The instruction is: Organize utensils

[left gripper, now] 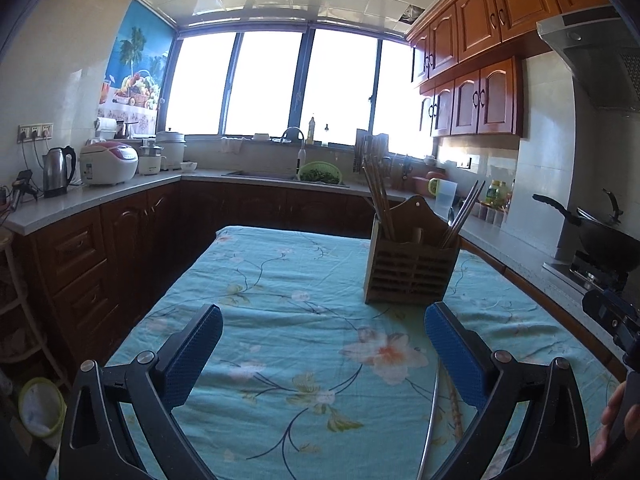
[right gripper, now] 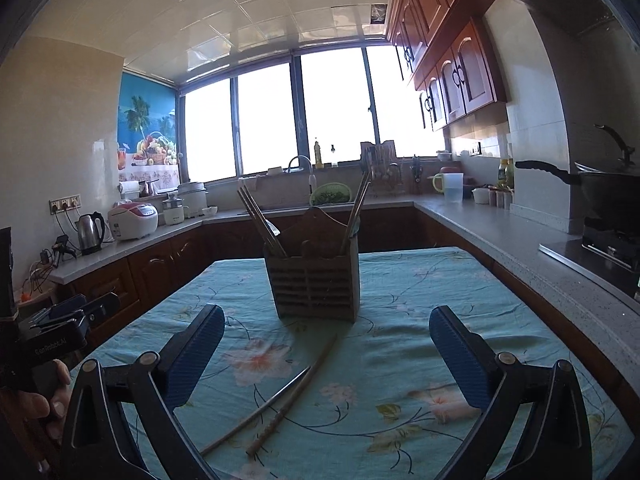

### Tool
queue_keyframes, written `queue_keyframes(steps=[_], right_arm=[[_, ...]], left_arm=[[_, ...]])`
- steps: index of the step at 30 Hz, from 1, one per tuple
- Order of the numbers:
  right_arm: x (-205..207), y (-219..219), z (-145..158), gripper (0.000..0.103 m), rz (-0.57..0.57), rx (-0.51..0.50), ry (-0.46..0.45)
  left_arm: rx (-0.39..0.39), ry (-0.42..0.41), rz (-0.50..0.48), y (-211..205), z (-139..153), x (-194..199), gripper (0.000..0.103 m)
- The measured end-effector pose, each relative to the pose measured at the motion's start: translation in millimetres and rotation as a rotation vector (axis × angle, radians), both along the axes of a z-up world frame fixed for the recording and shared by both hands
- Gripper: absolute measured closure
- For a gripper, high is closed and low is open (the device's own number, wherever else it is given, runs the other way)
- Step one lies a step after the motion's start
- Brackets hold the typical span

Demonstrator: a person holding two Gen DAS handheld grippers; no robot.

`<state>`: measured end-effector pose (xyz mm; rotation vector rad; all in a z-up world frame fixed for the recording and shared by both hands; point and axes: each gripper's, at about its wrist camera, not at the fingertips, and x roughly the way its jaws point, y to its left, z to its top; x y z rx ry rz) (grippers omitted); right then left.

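Right wrist: chopsticks [right gripper: 280,394] on tablecloth between spread right claw [right gripper: 326,332] fingers.

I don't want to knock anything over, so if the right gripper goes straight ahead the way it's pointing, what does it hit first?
Probably the wooden utensil holder, standing almost dead ahead of the open right gripper, though depth is unclear.

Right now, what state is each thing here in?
Left gripper: open, holding nothing.
Right gripper: open, holding nothing.
Holder: upright on the cloth, chopsticks standing in both sides.
Loose chopsticks: lying flat and crossed on the cloth, before the holder.
Cloth: spread over the table.
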<state>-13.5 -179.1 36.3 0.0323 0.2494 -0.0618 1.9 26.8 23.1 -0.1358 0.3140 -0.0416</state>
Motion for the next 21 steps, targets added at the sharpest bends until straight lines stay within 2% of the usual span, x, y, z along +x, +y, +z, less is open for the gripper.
queue_keyframes(steps=[8,21], right_arm=[[-17.4,-8.0,-16.2,0.000,-0.044,0.022,0.010],[-32.0,-4.6,-33.6,0.000,-0.057,0.011,0.031]], left_arm=[[0.043,0.036,0.028,3.7,-4.2,-5.7,0.001],[0.106,0.037,0.042,-1.2,-13.7,-20.6,0.001]])
